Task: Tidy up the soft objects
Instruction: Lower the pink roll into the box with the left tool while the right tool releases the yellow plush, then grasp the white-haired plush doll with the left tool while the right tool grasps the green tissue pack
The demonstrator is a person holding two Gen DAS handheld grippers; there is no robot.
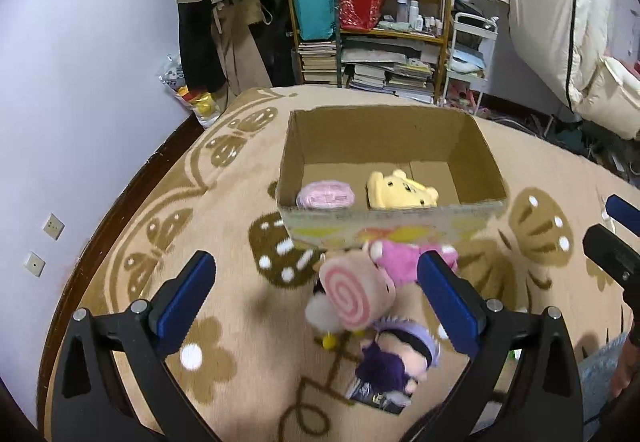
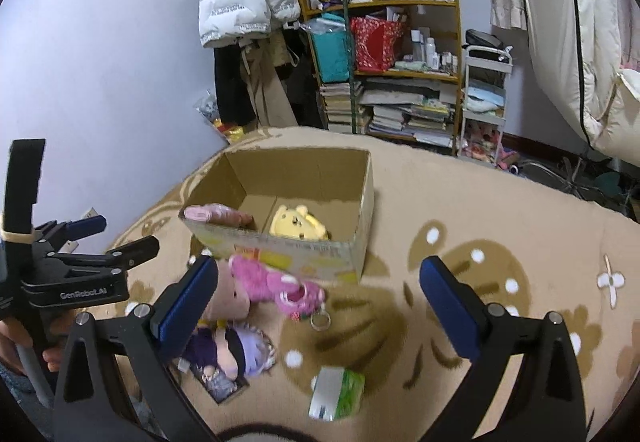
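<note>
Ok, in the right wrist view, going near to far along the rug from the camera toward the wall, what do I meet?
Green tissue pack → purple-haired doll → pink plush → cardboard box, holding the yellow bear plush → bookshelf.

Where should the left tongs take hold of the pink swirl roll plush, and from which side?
Probably across the soft round body of the pink swirl roll plush, from above. It lies on the beige patterned blanket between the open left tongs, swirl face toward the camera; the pink plush doll touches its far side.
</note>
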